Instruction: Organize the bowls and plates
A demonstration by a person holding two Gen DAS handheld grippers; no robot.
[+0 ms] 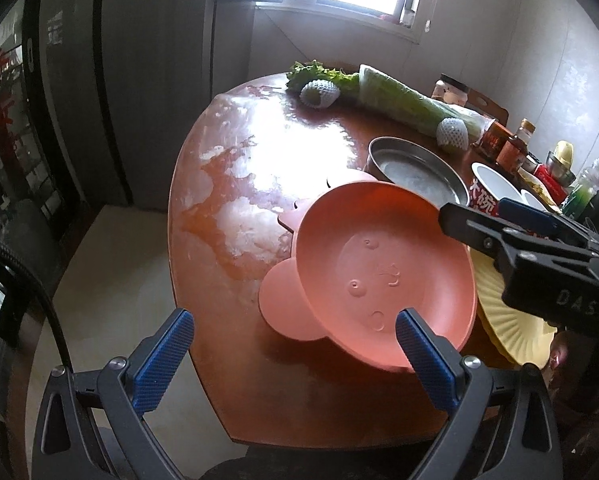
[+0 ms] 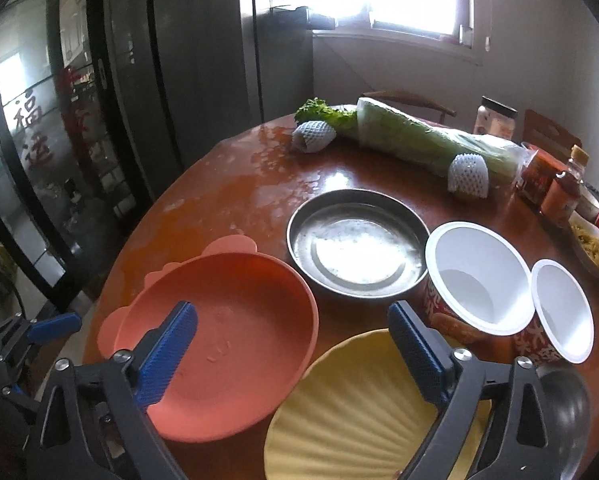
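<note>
Tilting on the round brown table (image 2: pixel 227 168), the pink bear-eared bowl (image 2: pixel 227 336) leans up at its 3 o'clock edge onto the ribbed yellow plate (image 2: pixel 351 412). Our left gripper (image 1: pixel 295 338) reaches in from 6 o'clock, its ridged blue pads wide apart, with the right pad in front of the bowl's near rim. Our right gripper (image 2: pixel 293 334) points down over bowl and plate, jaws spread and empty. At 12 o'clock sits a steel pan (image 2: pixel 357 246); two white-lined paper bowls (image 2: pixel 475 276) lie at 2 o'clock.
</note>
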